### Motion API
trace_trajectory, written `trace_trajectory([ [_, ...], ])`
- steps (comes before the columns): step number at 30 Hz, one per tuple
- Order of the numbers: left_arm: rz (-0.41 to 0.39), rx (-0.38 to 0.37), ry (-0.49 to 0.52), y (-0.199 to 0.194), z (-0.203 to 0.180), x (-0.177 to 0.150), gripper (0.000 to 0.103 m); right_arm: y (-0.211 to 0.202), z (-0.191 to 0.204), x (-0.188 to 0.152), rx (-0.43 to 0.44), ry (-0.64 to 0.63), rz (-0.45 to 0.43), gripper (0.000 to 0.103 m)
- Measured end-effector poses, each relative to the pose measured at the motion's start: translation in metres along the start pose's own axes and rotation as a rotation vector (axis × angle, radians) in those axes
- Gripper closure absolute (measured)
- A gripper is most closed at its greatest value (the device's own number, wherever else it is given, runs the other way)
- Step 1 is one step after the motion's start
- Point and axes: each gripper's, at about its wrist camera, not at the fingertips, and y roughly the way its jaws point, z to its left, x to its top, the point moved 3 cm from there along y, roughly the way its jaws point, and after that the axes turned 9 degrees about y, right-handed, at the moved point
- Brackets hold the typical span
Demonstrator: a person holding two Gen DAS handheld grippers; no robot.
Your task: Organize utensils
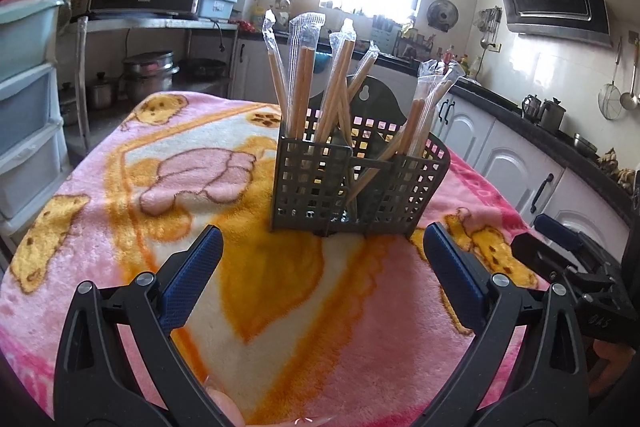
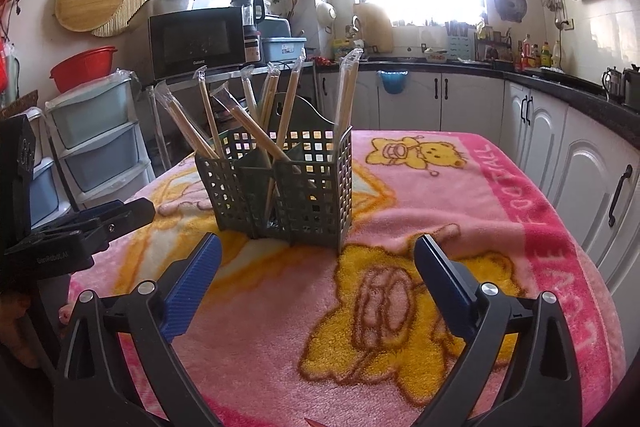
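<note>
A: Where is the holder (image 1: 352, 183)?

B: It stands upright on the blanket (image 1: 248, 267) that covers the table, toward the far edge, about midway between the left and right edges. It is a grey lattice caddy with a taller back panel.

A: And the chopsticks (image 1: 304, 83)?

B: All in the holder, each pair in a clear wrapper. Some stand nearly straight in the left compartment, others lean across one another, and a bunch tilts out of the right compartment. In the right wrist view the chopsticks (image 2: 248, 123) fan out above the holder (image 2: 280, 191).

A: What about the tongs?

B: The left gripper (image 1: 322, 255) is spread wide, nothing between its blue pads (image 1: 192, 279). It sits over the blanket on the near side of the holder, not touching it. The right gripper (image 2: 318, 259) is likewise released and empty, also short of the holder, over the blanket (image 2: 400, 307).

A: Do they see each other?

B: Yes. The right gripper (image 1: 572, 263) shows at the right edge of the left view, and the left gripper (image 2: 80, 227) at the left edge of the right view.
</note>
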Motion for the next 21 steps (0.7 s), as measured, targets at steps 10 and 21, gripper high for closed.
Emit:
trace_trajectory([
  [10,-0.084,0.071,0.058,-0.006,-0.006,-0.004,0.010,-0.012,0.002,-0.003,-0.022,-0.027,-0.124,0.007],
  [21,-0.167,0.120,0.039,-0.014,0.003,-0.004,0.010,-0.025,-0.001,-0.006,-0.048,-0.024,-0.251,0.007],
])
